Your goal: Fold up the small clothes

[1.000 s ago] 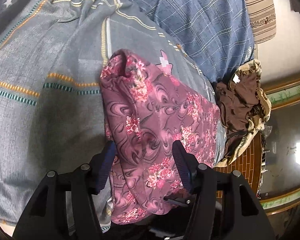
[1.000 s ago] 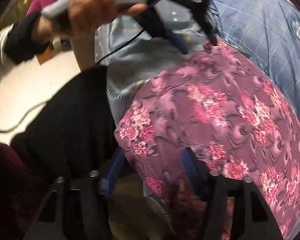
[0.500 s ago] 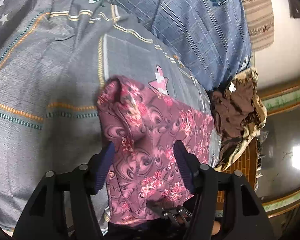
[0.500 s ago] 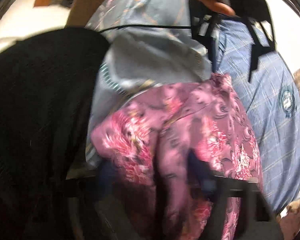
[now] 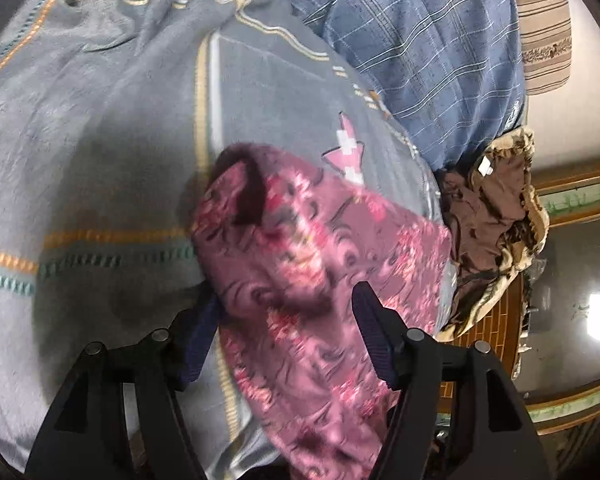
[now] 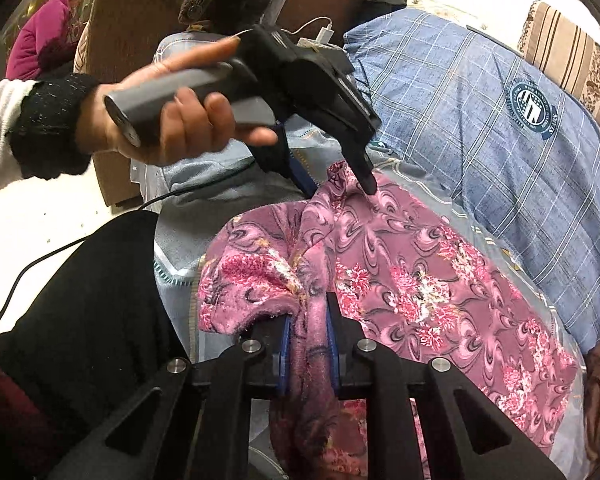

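Pink floral fleece garment (image 6: pixel 400 280), bunched fold pinched by right tool (image 6: pixel 307 332); left tool (image 5: pixel 288 324) wide, seemingly straddling cloth.

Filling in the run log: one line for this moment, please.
task: fold small clothes | right gripper: shut on pink floral garment | left gripper: open, astride same garment | surface: grey bedspread

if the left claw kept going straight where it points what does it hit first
Most likely the pink floral garment already lying between the open left claw fingers; beyond it is the grey striped bedsheet. Depth is uncertain.
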A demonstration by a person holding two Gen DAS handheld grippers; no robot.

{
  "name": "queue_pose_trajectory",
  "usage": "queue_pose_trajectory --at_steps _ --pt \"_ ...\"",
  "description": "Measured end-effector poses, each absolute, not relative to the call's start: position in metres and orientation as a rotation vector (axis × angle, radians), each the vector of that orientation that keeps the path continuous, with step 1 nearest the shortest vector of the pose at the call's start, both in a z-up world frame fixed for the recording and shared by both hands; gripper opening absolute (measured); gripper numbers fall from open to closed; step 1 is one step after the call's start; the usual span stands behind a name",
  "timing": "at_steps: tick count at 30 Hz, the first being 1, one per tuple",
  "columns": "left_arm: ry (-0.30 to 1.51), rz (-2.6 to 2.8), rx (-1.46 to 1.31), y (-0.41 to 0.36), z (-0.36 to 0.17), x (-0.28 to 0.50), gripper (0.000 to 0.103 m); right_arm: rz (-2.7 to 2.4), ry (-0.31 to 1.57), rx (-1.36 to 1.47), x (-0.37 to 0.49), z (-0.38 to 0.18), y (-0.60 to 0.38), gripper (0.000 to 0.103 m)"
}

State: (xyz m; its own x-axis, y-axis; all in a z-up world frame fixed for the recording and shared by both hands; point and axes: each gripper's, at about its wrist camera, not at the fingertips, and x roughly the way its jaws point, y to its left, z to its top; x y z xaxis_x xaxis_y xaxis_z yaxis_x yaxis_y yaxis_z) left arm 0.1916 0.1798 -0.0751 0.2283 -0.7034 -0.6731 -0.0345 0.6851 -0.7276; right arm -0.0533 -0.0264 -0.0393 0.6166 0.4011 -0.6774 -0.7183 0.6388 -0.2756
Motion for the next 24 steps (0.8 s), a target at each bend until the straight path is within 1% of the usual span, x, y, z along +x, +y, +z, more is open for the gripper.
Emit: queue_pose_trajectory --at_steps 5,7,8,9,10,13,18,21,24 --pt "1.294 -0.533 -0.686 0.172 -0.072 0.196 0.065 0.693 0.615 -0.494 -0.043 -0.030 -0.040 0.014" --pt "1.282 -0.537 -0.709 0.172 -0.068 0.198 0.064 0.694 0.627 -0.436 -0.035 -0.022 -0.050 0.014" --pt "1.272 -0.535 -0.715 0.172 -0.067 0.199 0.055 0.694 0.636 -0.405 -0.031 -0.019 -0.055 0.014" --pt "1.254 -0.532 -0.715 0.170 -0.062 0.199 0.034 0.694 0.639 -0.384 -0.031 -0.016 -0.059 0.014" --pt "1.236 -0.524 -0.700 0.167 -0.056 0.199 0.026 0.694 0.645 -0.348 -0.028 -0.012 -0.065 0.014" --pt "1.183 -0.508 -0.677 0.156 -0.037 0.196 0.023 0.694 0.650 -0.281 -0.021 -0.004 -0.080 0.014" --pt "1.108 -0.534 -0.629 0.124 0.007 0.194 0.023 0.678 0.652 -0.105 -0.014 0.014 -0.127 0.013" --pt "1.080 -0.585 -0.593 0.091 0.034 0.199 0.023 0.644 0.657 0.016 -0.010 0.022 -0.164 0.013" --pt "1.078 -0.630 -0.534 0.051 0.047 0.210 0.023 0.586 0.668 0.141 -0.006 0.023 -0.206 0.013"
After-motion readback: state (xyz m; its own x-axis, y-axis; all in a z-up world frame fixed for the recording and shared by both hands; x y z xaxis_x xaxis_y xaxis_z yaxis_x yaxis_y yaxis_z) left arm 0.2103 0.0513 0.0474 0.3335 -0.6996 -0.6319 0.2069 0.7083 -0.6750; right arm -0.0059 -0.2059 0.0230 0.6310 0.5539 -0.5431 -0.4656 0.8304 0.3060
